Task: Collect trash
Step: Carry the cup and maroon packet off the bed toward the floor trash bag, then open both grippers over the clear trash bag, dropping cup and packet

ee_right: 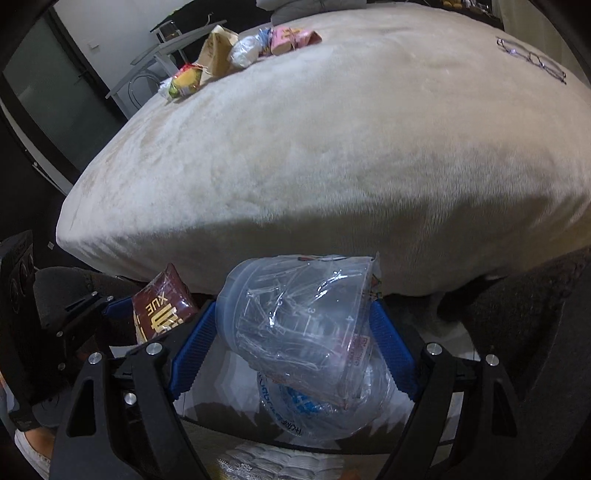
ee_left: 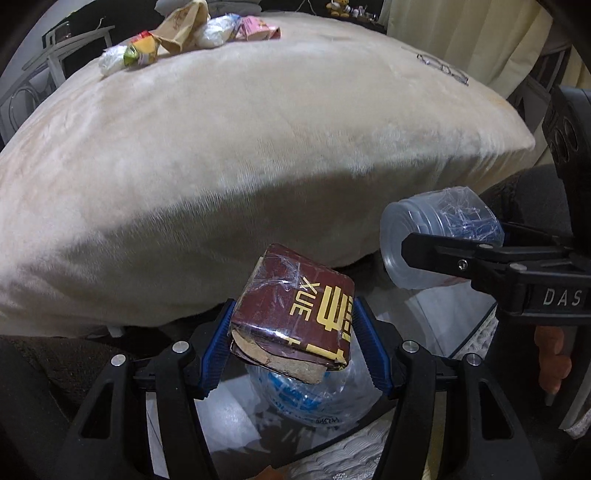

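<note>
Ahead of me the beige bed (ee_left: 258, 155) fills the view. On its far left part lie more scraps: a yellow wrapper (ee_left: 142, 51), a brown paper bag (ee_left: 183, 27), a white plastic wad (ee_left: 218, 31) and a pink carton (ee_left: 258, 29). A pair of glasses (ee_left: 443, 70) sits to the far right. Below my claws lies a crushed clear bottle (ee_left: 306, 395). My left claw (ee_left: 291, 332) pinches a maroon box (ee_left: 295, 314); just beside it, my right claw (ee_right: 295, 339) clamps a clear plastic cup (ee_right: 299, 317).
</note>
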Tool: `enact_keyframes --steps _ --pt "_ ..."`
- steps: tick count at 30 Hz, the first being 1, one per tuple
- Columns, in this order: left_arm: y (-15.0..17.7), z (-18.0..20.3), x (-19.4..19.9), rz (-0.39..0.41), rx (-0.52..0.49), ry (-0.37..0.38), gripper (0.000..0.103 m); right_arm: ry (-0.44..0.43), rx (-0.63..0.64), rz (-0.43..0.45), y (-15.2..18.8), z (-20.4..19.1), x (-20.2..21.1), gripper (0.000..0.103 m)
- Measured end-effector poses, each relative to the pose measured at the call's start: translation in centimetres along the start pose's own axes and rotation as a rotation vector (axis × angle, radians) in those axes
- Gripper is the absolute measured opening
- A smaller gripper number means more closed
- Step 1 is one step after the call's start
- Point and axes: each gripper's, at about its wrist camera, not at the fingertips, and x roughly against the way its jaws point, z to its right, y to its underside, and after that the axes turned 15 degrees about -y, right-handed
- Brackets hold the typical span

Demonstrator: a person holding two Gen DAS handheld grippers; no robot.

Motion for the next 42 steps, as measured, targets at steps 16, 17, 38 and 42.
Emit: enact_keyframes --steps 16,17,38,42 --pt "3.9 2.6 -13.6 -0.581 0.017 -0.040 0.062 0.125 -0.385 -0.338 2.7 9.3 -11.2 0.081" --pt "4.1 2.7 -14.4 -0.611 0.019 -0.041 0.062 0.138 -0.403 -0.358 3.1 9.6 -11.8 0.081" --pt "9.5 5.5 -25.3 -0.857 -0.087 -0.047 0.064 0.195 -0.651 -0.568 7.8 17.3 -20.5 0.081" --pt "9.8 5.4 -25.3 -0.838 -0.103 -0.021 0.077 0.177 -0.663 -0.574 8.0 17.4 -21.0 0.091"
